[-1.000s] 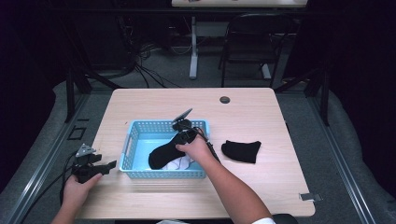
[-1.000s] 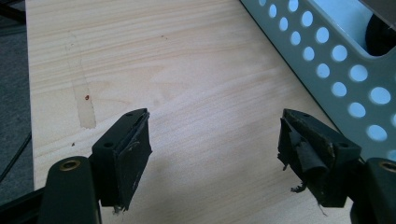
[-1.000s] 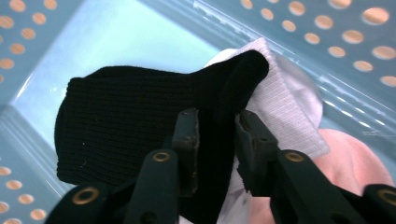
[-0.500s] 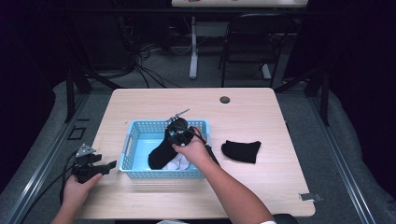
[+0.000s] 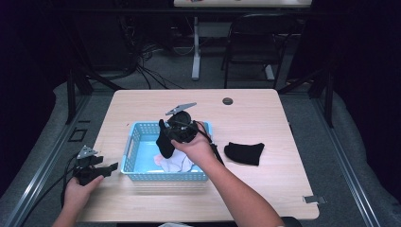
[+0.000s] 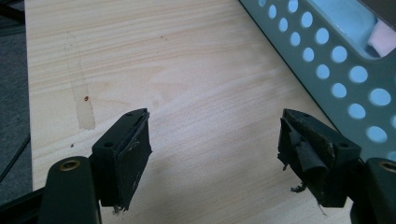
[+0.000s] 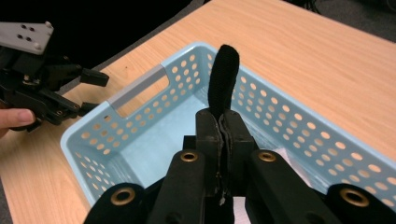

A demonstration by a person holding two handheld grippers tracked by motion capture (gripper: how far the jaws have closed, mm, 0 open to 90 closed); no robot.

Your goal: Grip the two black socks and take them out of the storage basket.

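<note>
A black sock [image 5: 165, 140] hangs pinched between the closed jaws of the right gripper [image 5: 176, 134], its free end drooping below and to the left of the jaws in the high view and sticking up past the jaw tips in the right gripper view [image 7: 223, 79]. The jaws have just closed on it, and the fabric sits squeezed in the seam between the two pads. Directly beneath this gripper lies the light blue perforated basket [image 5: 134, 144], and on its floor, under the hanging sock, rests a white cloth item [image 5: 172, 164]. To the right of the right gripper, well clear of the basket, a second black sock [image 5: 244, 152] lies flat on the wooden table [image 5: 265, 113]. Far beyond it, near the table's back edge, is a small dark round cap [image 5: 228, 101]. The left gripper [image 5: 101, 170] sits low by the table's near left edge, just outside the basket's left wall, its jaws spread wide with nothing but bare wood between them.
</note>
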